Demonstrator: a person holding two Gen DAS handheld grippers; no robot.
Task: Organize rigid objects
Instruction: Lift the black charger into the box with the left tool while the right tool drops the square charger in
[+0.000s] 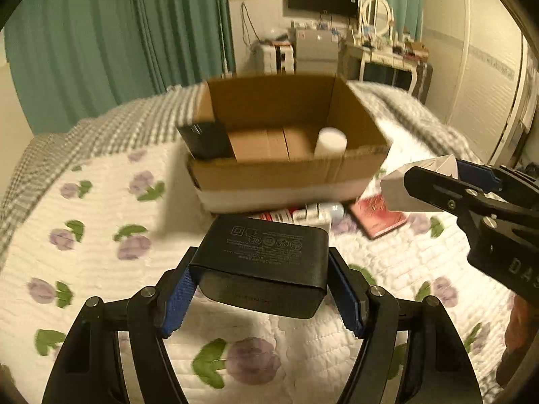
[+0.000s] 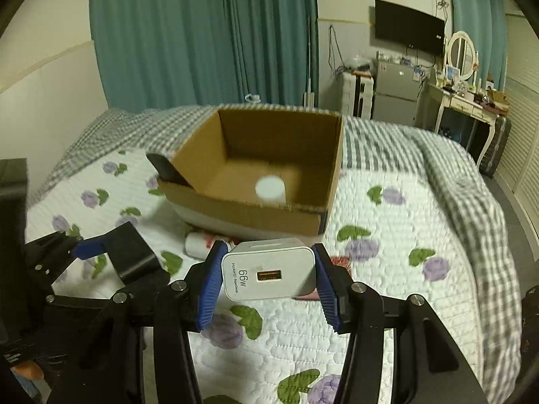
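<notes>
While both my grippers hang short of the cardboard box (image 1: 289, 171) on the quilt (image 1: 84, 235), my left gripper (image 1: 261, 289) is clamped on a black adapter (image 1: 266, 262) and my right gripper (image 2: 269, 279) pinches a white 66W charger (image 2: 269, 274) by its sides. Both are smooth; I judge either could slip, or clip the box's near wall and fall among the small items (image 1: 313, 213) lying before it.

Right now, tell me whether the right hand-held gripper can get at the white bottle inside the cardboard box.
Probably not: the right hand-held gripper is shut on a white charger, though the cardboard box is open-topped and the white bottle uncovered.
</notes>
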